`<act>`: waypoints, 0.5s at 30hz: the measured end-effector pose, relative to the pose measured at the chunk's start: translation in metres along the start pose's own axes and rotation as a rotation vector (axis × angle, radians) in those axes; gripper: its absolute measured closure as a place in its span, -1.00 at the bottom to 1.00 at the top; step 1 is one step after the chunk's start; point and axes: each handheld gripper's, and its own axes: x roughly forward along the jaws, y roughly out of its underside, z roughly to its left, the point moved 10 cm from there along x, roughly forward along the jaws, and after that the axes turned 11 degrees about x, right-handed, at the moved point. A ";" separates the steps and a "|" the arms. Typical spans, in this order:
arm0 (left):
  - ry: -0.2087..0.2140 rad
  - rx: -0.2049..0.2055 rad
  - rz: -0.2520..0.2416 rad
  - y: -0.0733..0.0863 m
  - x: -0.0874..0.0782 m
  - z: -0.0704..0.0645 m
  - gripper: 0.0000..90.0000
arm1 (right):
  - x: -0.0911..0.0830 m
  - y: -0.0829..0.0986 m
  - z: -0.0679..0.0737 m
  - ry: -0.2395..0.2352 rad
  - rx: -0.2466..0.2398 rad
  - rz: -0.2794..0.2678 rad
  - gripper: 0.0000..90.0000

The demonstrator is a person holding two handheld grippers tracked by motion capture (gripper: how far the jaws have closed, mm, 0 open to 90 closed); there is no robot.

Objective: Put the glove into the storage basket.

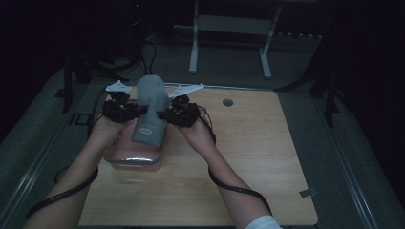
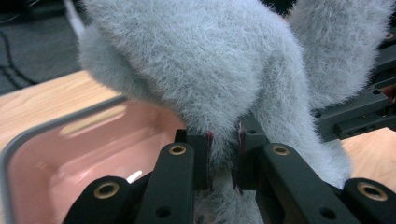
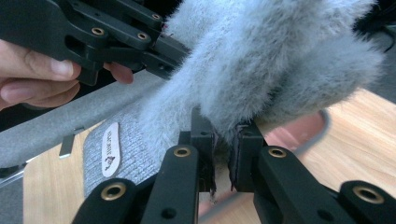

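Note:
A grey fluffy cloth point(image 1: 152, 102) with a knitted grey side and a small white label point(image 3: 110, 149) hangs over a pink plastic tub point(image 1: 135, 157) at the table's left. My left gripper point(image 1: 142, 109) pinches the cloth's left edge, and its jaws are shut on the fur point(image 2: 223, 158). From the other side my right gripper point(image 1: 161, 114) is shut on the cloth's right edge point(image 3: 223, 158). The two grippers face each other closely, above the tub. The pink inside of the tub point(image 2: 93, 149) lies below the cloth.
The wooden table point(image 1: 248, 157) has a round cable hole point(image 1: 228, 102) at the back. Its right half is bare wood. A white metal frame point(image 1: 229, 38) stands on the dark floor behind the table. Cables trail from both grippers along the person's forearms.

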 end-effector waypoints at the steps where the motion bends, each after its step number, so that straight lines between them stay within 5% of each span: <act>1: -0.005 -0.010 0.004 0.005 0.000 0.004 0.79 | 0.013 0.000 0.003 -0.005 0.003 0.015 0.83; 8: -0.023 -0.100 0.076 0.047 0.017 0.028 0.79 | 0.052 0.015 0.001 0.001 0.027 0.088 0.83; 15: -0.046 -0.162 0.191 0.086 0.049 0.037 0.79 | 0.096 0.048 -0.018 0.047 0.074 0.211 0.83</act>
